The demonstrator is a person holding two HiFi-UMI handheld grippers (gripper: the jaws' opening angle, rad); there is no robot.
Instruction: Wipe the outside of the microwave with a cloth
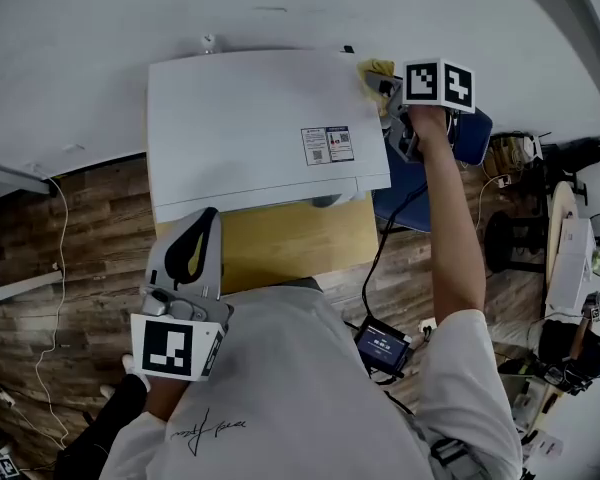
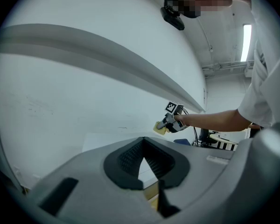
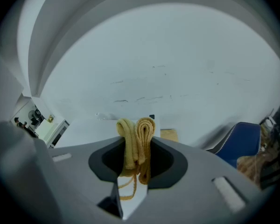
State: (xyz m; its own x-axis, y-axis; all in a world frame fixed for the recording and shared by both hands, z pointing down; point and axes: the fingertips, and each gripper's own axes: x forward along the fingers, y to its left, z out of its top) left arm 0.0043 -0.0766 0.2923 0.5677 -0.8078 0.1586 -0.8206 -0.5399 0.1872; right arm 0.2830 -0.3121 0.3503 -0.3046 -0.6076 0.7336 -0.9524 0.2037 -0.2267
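My left gripper (image 1: 204,220) hung close in, its fingers pressed together on nothing, with the microwave (image 1: 250,128) just beyond their tips. Farther out, my right gripper (image 1: 388,88) pinched the folded yellow cloth (image 3: 137,136) between its fingers, at the microwave's far right top corner.

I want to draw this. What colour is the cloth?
Yellow. The cloth shows best in the right gripper view.
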